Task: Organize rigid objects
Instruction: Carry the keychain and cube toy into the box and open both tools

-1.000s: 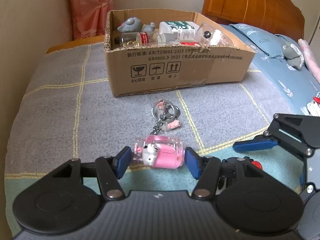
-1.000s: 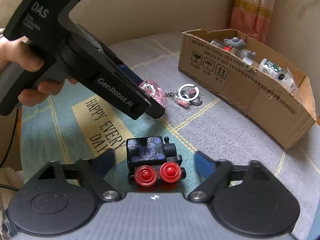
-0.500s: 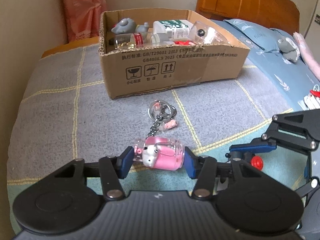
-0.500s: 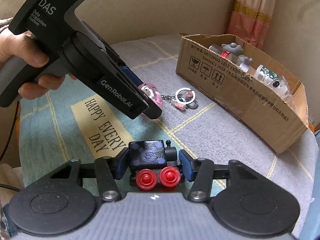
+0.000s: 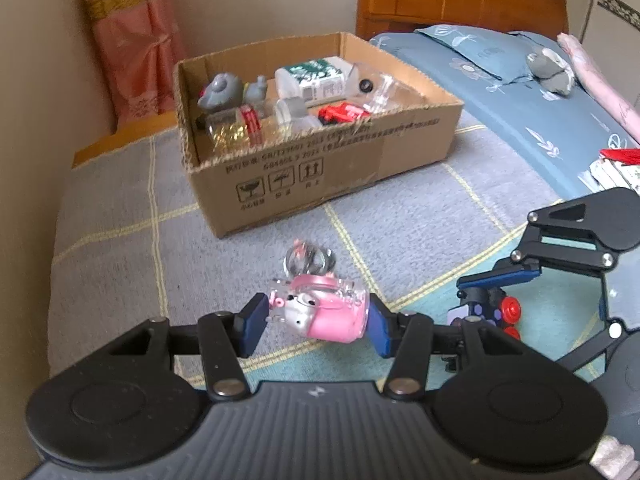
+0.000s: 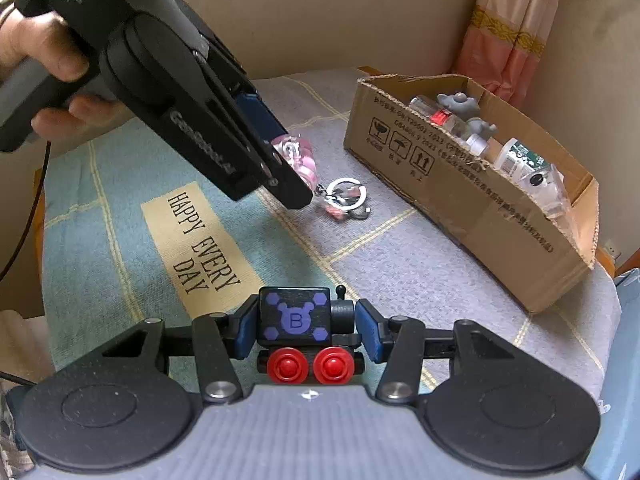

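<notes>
Soft grey checked bedding (image 5: 120,216) carries an open cardboard box (image 5: 340,168) of hard trinkets, near both claws. Left gripper (image 5: 316,320) clamps a glossy pink charm (image 5: 324,312), its key rings (image 6: 346,196) seemingly trailing on the cloth. Right gripper (image 6: 306,328) squeezes a blocky black toy train (image 6: 304,320) by its flat ends, probably bound for the box.

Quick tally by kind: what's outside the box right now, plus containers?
Pink keychain charm, in left gripper: 1
Black toy train, in right gripper: 1
Cardboard box: 1
Total: 3
</notes>
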Demonstrator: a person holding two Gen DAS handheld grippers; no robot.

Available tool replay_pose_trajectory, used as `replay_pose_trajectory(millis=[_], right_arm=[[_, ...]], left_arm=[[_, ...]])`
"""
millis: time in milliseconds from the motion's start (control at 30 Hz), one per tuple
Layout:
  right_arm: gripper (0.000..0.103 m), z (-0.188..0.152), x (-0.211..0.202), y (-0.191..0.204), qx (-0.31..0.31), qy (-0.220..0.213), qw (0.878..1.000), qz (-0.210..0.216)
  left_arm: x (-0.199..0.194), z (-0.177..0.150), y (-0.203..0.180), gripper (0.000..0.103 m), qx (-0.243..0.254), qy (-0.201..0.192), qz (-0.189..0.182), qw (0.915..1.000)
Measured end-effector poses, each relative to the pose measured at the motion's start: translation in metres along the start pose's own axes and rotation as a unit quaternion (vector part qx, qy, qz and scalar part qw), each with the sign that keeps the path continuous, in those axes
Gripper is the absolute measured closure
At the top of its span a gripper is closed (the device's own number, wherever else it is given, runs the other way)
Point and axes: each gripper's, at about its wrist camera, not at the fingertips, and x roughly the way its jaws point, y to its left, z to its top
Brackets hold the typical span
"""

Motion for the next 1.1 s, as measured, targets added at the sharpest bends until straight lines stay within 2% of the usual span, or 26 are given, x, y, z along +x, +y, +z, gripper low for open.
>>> replay_pose_trajectory(millis=[233, 433, 700, 833, 967, 1100], right_arm=[[0.047, 0.008, -0.015, -0.019, 0.009, -0.006, 1.0, -0.004], [0.047, 0.024, -0.034, -0.046, 0.029, -0.03, 0.999, -0.018], [0.047, 0.048, -0.048, -0.085, 0.06, -0.064, 0.995, -0.044], [0.047, 0.058, -0.051, -0.105, 0.078, -0.072, 0.993, -0.059], [0.047, 0.064, -0.05, -0.121, 0.095, -0.079, 0.99, -0.069], [0.047, 0.068, -0.049, -0.131, 0.109, -0.081, 0.988, -0.077]], left_arm=[[-0.021, 0.021, -0.001, 0.052, 0.019, -0.011, -0.012, 0.9997], [-0.041, 0.047, 0.0, 0.052, 0.025, -0.024, -0.024, 0.9991], [-0.066, 0.104, -0.002, 0.052, 0.039, -0.074, -0.024, 0.9962], [-0.055, 0.14, 0.003, 0.052, 0.025, -0.09, -0.021, 0.9954], [-0.025, 0.167, 0.004, 0.052, 0.01, -0.097, -0.018, 0.9951], [0.011, 0.18, 0.006, 0.052, -0.013, -0.083, -0.013, 0.9963]])
